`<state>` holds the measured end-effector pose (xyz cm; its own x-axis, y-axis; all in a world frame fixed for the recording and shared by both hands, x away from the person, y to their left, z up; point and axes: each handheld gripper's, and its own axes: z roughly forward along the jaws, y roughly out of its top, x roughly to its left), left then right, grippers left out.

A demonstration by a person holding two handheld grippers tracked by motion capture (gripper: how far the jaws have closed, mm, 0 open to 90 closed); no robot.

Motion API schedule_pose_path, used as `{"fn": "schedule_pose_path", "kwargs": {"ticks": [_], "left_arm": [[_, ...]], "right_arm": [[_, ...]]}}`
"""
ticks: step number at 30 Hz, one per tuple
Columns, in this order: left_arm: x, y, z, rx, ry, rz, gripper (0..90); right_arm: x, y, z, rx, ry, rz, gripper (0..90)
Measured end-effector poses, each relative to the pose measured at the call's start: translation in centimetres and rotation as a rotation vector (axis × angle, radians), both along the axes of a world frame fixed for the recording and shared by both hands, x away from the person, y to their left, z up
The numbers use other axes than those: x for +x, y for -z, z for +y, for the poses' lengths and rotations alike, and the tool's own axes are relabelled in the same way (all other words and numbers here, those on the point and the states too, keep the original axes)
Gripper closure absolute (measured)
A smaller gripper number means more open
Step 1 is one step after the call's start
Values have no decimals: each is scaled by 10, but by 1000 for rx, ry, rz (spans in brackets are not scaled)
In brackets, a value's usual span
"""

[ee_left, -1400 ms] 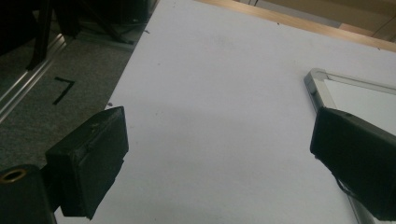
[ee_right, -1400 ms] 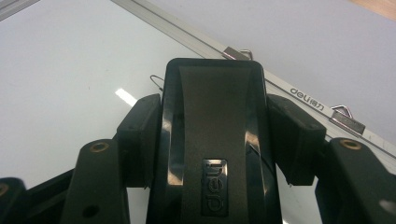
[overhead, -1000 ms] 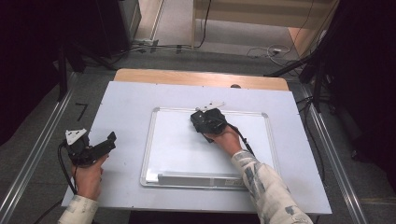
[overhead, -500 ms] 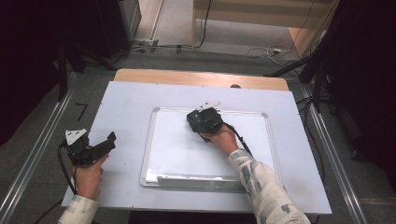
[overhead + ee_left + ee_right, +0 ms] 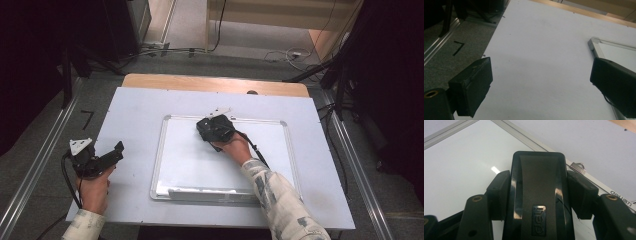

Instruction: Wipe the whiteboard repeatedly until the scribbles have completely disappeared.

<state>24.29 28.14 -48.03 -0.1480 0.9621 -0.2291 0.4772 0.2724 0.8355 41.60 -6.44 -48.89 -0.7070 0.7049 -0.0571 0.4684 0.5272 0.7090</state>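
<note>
A white-surfaced whiteboard [image 5: 200, 165] with a silver frame lies flat in the middle of the pale table [image 5: 135, 110]. My right gripper [image 5: 215, 129] is over the board's upper edge, shut on a black eraser [image 5: 539, 195] marked "deli". Both pads [image 5: 499, 192] press the eraser's sides, and its base lies on the board [image 5: 461, 157]. My left gripper [image 5: 112, 152] rests near the table's left edge, held by a hand. Its jaws stand wide apart with nothing between them [image 5: 541, 75]. The board's near corner [image 5: 596, 45] lies just right of it.
A pen ledge [image 5: 202, 191] runs along the board's front edge, and a metal hanging loop [image 5: 577, 167] sits on its frame. A wooden strip [image 5: 215, 84] borders the table's far side. Cables [image 5: 290, 52] and dark stands [image 5: 345, 75] are on the floor beyond.
My right gripper has slid a little to the left along the board's top edge with the eraser in it. The left gripper has stayed still.
</note>
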Motion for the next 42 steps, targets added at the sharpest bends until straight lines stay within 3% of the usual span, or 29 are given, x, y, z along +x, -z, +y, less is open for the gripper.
{"fn": "schedule_pose_path", "kwargs": {"ticks": [31, 37, 42], "left_arm": [[-3, 0, 3, 2, -10, 1, 45], [-2, 0, 1, -1, -8, -1, 45], [-1, 0, -1, 0, -6, -2, 45]], "right_arm": [[0, -1, -39, -10, 50, 11, 382], [-1, -2, -37, -22, 50, 8, 382], [-1, -1, -24, -25, 27, 5, 382]]}}
